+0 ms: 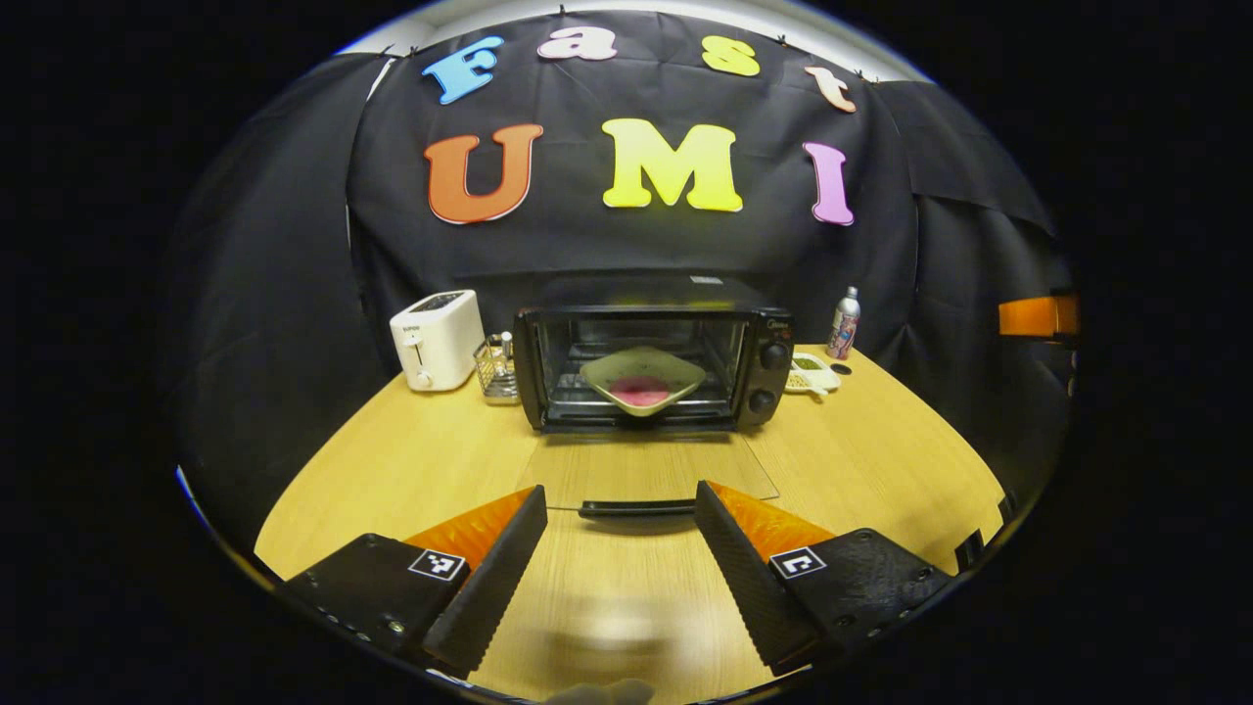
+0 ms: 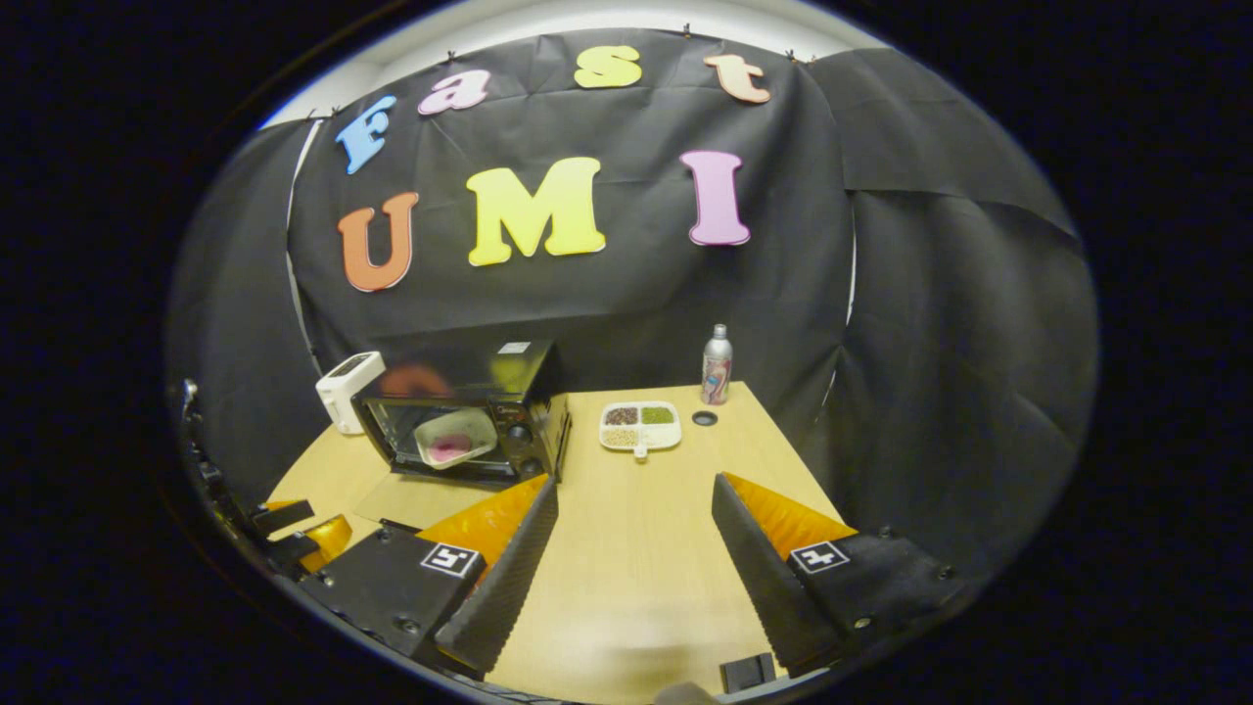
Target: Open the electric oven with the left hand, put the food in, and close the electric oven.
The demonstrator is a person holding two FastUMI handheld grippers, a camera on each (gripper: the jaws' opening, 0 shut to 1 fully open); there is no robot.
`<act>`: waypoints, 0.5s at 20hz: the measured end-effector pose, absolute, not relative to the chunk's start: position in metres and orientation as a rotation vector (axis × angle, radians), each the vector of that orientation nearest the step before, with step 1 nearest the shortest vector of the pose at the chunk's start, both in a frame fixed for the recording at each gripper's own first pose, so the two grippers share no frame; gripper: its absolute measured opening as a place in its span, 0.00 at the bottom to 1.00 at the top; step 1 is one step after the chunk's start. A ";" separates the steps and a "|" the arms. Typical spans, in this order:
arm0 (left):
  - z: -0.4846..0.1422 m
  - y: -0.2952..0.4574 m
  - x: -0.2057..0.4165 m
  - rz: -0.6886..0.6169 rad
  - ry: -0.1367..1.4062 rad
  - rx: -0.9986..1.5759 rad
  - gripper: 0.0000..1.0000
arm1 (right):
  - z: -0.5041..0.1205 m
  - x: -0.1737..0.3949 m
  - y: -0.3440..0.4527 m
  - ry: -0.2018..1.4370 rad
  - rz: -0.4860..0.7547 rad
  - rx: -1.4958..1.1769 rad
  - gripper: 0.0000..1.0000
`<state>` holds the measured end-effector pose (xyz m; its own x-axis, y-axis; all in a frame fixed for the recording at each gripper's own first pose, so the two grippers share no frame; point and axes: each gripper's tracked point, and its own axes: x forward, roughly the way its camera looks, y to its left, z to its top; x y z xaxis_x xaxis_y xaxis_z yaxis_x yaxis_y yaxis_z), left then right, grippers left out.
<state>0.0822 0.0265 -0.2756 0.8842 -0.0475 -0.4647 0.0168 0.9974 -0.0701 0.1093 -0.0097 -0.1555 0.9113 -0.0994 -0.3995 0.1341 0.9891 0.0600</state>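
Note:
A black electric oven [image 1: 651, 357] stands at the back of the wooden table, its glass door [image 1: 646, 470] folded flat down toward me. Inside on the rack rests a pale plate with pink food [image 1: 642, 382]. My left gripper [image 1: 621, 529] hangs open just in front of the door's black handle [image 1: 636, 508], touching nothing. In the right gripper view the oven [image 2: 460, 416] with the plate [image 2: 452, 438] sits to the left. My right gripper [image 2: 634, 524] is open over bare table, well to the oven's right. The other gripper [image 2: 294, 529] shows at the lower left.
A white toaster [image 1: 437, 339] and a small wire rack [image 1: 497, 370] stand left of the oven. To its right lie a white divided dish of grains [image 2: 641, 425], a metal bottle [image 2: 717, 366] and a small dark cap [image 2: 704, 418]. Black cloth walls enclose the table.

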 end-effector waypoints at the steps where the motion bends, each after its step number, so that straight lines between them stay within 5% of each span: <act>1: -0.283 0.019 0.082 -0.037 0.498 -0.066 0.97 | -0.154 0.109 -0.015 0.405 -0.120 0.083 0.95; 10: -0.361 -0.007 0.089 -0.036 0.637 -0.062 0.97 | -0.152 0.102 -0.041 0.434 -0.114 0.030 0.95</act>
